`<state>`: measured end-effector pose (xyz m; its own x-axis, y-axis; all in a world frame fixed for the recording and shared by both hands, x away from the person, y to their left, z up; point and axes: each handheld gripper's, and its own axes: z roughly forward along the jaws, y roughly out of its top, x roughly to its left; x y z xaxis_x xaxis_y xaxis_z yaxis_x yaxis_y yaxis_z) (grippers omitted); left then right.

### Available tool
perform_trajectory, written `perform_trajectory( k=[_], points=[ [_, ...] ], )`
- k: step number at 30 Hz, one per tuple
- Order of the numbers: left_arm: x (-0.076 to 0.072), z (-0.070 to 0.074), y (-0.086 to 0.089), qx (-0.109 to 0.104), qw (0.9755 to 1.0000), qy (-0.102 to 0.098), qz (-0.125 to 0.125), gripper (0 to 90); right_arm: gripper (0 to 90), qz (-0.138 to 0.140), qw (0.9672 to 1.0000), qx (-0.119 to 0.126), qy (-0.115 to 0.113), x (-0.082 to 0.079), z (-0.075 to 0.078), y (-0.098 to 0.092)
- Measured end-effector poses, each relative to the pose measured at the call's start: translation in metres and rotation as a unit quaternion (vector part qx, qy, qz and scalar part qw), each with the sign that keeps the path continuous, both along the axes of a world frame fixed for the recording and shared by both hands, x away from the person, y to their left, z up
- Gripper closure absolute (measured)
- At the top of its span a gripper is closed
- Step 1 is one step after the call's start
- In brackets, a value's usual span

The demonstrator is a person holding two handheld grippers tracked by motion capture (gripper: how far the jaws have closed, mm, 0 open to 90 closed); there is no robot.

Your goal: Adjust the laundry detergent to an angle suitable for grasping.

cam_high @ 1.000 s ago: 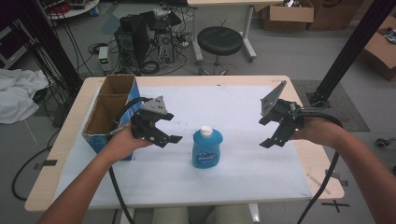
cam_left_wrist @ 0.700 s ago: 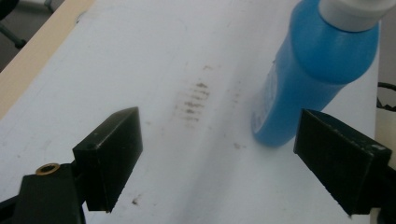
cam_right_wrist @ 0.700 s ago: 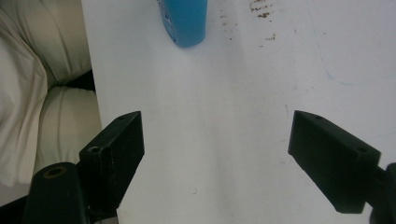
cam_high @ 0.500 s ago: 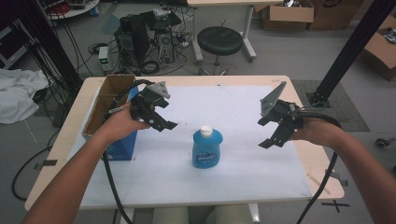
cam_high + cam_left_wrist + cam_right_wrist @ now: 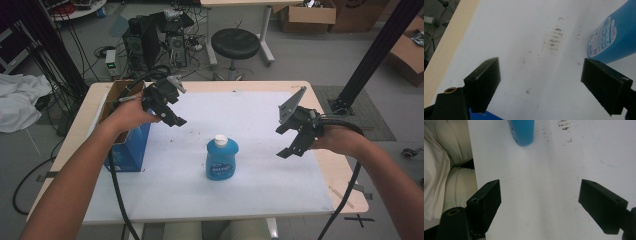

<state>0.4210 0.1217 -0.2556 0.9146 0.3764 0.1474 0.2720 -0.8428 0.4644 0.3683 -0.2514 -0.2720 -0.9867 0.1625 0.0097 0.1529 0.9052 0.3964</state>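
A blue soap bottle (image 5: 221,160) with a white cap stands upright on the white sheet near the table's middle. Its labelled side fills the upper right of the left gripper view (image 5: 611,37), and its base shows at the top of the right gripper view (image 5: 522,132). My left gripper (image 5: 167,107) is held above the table's left side, beside the cardboard box, open with nothing between its jaws (image 5: 541,85). At the right, level with the bottle, my right gripper (image 5: 292,137) is also open and empty (image 5: 539,205).
An open cardboard box (image 5: 120,132) with a blue side stands at the table's left edge. The white sheet (image 5: 260,190) has small brown stains (image 5: 554,40). A black stool (image 5: 235,45), computer gear and cables lie beyond the table. The person's legs (image 5: 446,170) are by the near edge.
My left gripper has lifted and moved back and left, away from the bottle toward the box's far end. The right gripper has stayed put. The bottle has not moved.
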Motion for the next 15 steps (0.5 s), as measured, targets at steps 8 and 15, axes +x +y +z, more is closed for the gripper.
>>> perform_trajectory(
  k=[8, 15],
  points=[
    [0.006, -0.001, -0.011, 0.049, 0.9983, 0.003, -0.03, 17.0, 18.2, 0.0, 1.0, 0.001, 0.002, 0.003, -0.001, 0.0],
    [0.009, 0.001, -0.016, 0.06, 0.9975, 0.004, -0.038, 17.0, 18.2, 0.001, 1.0, 0.002, 0.005, 0.005, -0.003, 0.001]
  ],
)
